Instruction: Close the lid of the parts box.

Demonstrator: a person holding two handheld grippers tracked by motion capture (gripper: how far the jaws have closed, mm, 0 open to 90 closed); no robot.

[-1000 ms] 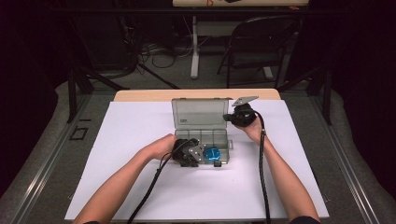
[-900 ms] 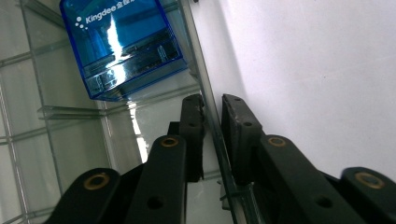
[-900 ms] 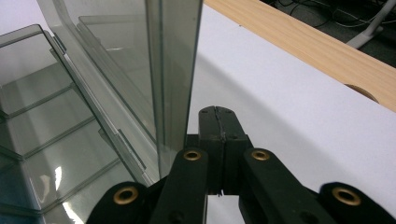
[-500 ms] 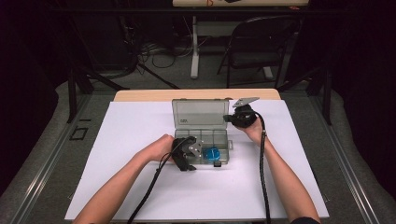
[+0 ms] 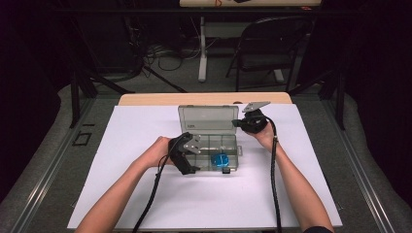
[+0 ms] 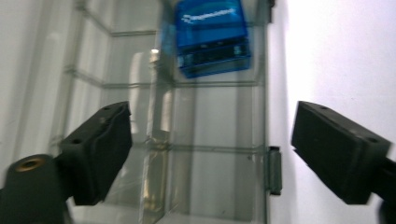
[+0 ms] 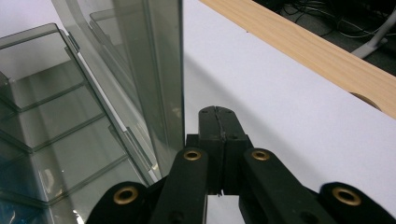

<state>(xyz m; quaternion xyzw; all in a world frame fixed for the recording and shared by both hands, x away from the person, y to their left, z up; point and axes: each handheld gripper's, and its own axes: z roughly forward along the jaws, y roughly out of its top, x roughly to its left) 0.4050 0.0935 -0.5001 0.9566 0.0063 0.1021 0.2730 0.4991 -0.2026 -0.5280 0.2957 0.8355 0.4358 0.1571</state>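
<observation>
Tongs (image 6: 210, 154) wide over organizer box (image 6: 187, 154)

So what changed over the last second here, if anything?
Very little. The left hand-held gripper edged slightly toward the near-left corner of the clear compartment box, jaws open. The right hand-held gripper stayed shut beside the raised lid. The blue item lies in the same compartment.
</observation>
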